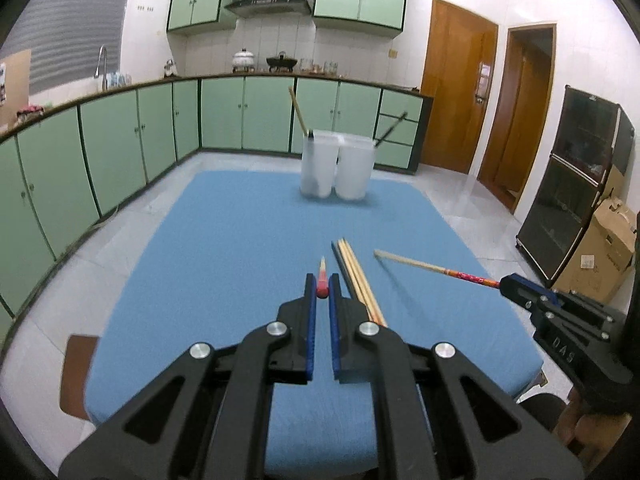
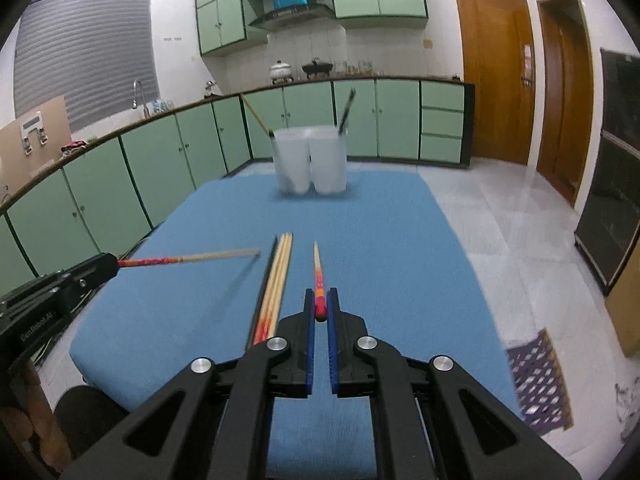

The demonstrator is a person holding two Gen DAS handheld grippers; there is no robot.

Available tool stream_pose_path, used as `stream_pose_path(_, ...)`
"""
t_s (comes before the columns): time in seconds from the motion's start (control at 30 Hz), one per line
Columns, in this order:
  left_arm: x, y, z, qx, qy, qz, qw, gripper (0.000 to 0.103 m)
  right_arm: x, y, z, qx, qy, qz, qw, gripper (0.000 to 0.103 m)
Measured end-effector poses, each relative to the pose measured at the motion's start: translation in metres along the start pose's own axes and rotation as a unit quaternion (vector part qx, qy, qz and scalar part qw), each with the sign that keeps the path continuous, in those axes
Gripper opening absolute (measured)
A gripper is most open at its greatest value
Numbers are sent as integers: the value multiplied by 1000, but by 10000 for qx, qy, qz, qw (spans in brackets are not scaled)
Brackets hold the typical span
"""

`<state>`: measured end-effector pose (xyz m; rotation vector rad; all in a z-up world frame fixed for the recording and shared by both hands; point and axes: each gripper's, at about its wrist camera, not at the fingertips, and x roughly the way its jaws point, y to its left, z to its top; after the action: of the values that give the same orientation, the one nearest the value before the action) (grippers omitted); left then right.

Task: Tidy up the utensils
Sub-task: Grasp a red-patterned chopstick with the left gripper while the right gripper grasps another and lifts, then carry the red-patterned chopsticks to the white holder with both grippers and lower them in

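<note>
Two handheld grippers each lift one chopstick above a blue table.

The left gripper (image 1: 323,285) is clamped on a red-ended chopstick (image 1: 322,280); the right gripper (image 2: 321,303) is clamped on another chopstick (image 2: 319,280); a bundle of loose chopsticks (image 2: 276,280) lies on the blue table (image 2: 380,240) between them; two translucent cups (image 1: 338,168) stand touching at the far end, each with one utensil inside.

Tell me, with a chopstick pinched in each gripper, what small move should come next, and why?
Probably carry both forward toward the two white cups at the mat's far end. The left gripper and right gripper each clamp a chopstick above the blue mat, and each cup already holds one.
</note>
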<state>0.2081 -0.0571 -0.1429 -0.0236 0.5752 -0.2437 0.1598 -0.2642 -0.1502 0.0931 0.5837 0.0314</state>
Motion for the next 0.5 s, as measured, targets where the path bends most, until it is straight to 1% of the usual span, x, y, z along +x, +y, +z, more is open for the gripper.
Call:
stream_pose_path(0.2,-7,6,35,37,35,-185,9998,5,-10,14,44,-493,-53,-8,9988,6)
stream_pose_path(0.5,-6,-1,80,415,34,-264,9988,5,2,15,90,-684,214,113,9974,5)
